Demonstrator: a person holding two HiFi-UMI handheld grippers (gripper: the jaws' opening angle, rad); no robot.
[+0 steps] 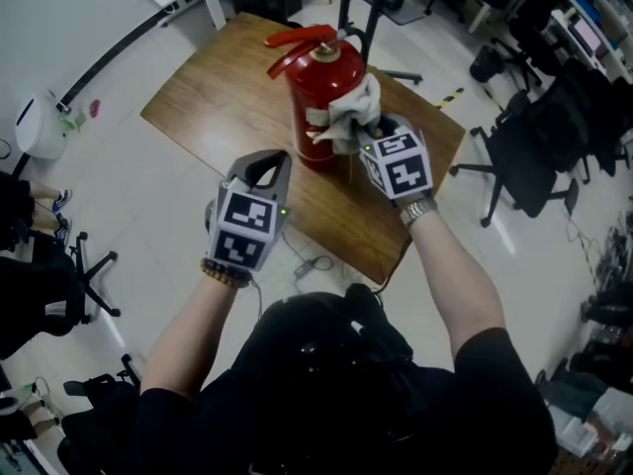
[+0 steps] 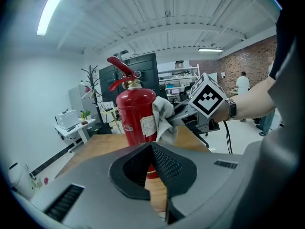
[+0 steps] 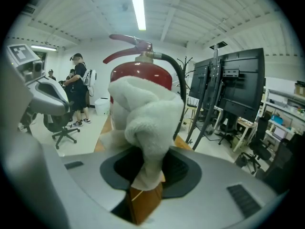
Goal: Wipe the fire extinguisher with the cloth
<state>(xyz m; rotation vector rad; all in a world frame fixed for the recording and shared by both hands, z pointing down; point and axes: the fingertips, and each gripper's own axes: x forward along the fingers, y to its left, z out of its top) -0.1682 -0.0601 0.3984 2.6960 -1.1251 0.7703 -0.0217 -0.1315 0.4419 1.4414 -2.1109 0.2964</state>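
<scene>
So the fire extinguisher (image 1: 318, 92) is a red cylinder with a red lever handle on top, a black hose curling down one side and a white label stuck on the body. It's standing upright on a brown wooden surface (image 1: 213, 107), upper middle of the head view. The cloth (image 1: 353, 112) is white and fluffy, all bunched up, and it's pressed against the right side of the cylinder around label height. The right tongs (image 3: 145, 175) are clamped on a lower fold of that cloth: in the right gripper view the wad fills the middle of the frame, with the extinguisher's red shoulder and handle poking out right behind it. The left tongs (image 2: 151, 147) are closed, tips meeting, nothing between them. In the head view they sit just below and to the left of the extinguisher, not touching it, and in the left gripper view the cylinder stands dead centre just past the tips, with the cloth and the right gripper's marker cube off to its right.
</scene>
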